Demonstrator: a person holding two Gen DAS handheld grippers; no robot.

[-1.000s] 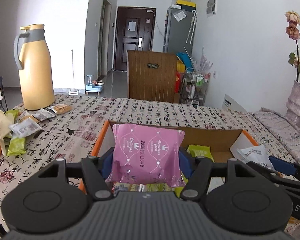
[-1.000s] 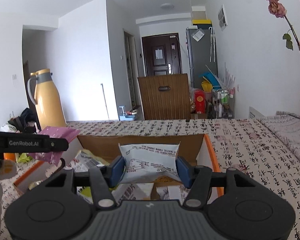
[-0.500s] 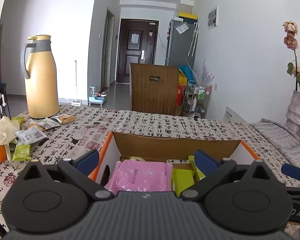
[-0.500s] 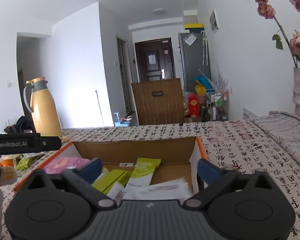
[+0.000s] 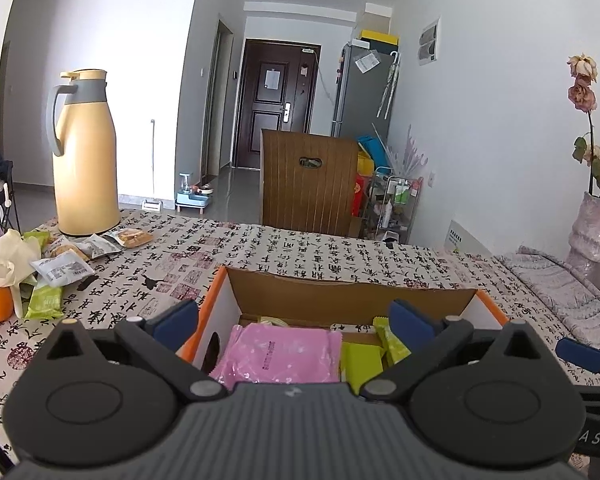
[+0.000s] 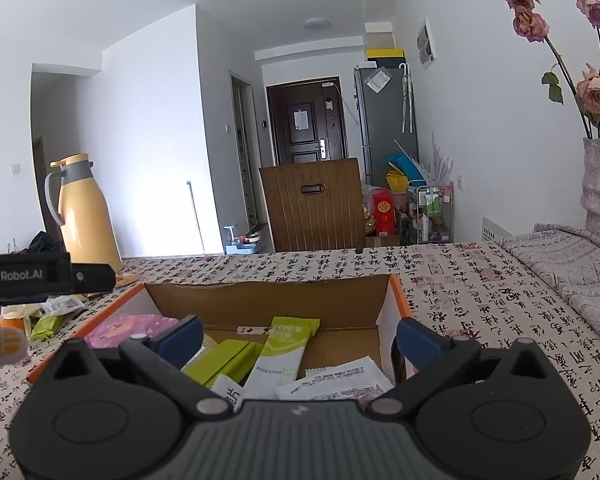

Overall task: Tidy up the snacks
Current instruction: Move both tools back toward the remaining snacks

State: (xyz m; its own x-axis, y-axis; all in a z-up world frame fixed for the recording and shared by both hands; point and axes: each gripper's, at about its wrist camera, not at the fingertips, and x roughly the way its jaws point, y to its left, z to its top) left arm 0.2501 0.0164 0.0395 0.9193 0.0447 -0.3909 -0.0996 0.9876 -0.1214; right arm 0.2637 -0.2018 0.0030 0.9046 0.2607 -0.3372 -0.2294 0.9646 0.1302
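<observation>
Loose snack packets [image 5: 66, 268] lie on the table [image 5: 300, 256] beside the yellow flask [image 5: 85, 152], forward and left of the cardboard box [image 5: 340, 300]; their long axes point various ways. Pink packet [image 5: 280, 354] and white packet [image 6: 336, 384] lie flat inside. Left hand-held gripper [image 5: 296, 320], nearer the pile, and right hand-held gripper [image 6: 300, 340] hover above the box, jaws wide, empty.

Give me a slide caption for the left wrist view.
Open left gripper above the cardboard box, pink snack packet lying inside.
</observation>
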